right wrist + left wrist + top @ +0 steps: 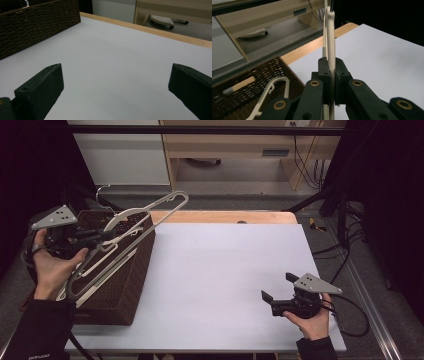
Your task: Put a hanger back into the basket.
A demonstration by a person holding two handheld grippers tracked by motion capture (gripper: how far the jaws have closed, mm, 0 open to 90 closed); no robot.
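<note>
L gripper (331, 72) clamped on cream hanger (150, 212), held above wicker basket (127, 285); more hangers inside, prob. R gripper (276, 293) jaws wide apart, nothing held, over white table (225, 270).

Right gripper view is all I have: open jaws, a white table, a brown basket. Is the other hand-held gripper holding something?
Observer: Yes. The left hand-held gripper is shut on a white hanger.
Operator: Where is this hanger, inside the basket?
Observer: It slants upward, and its far end stands above the rim of the basket.
Operator: Are there other hangers inside?
Observer: At least a second hanger, also white, lies in the basket.
</note>
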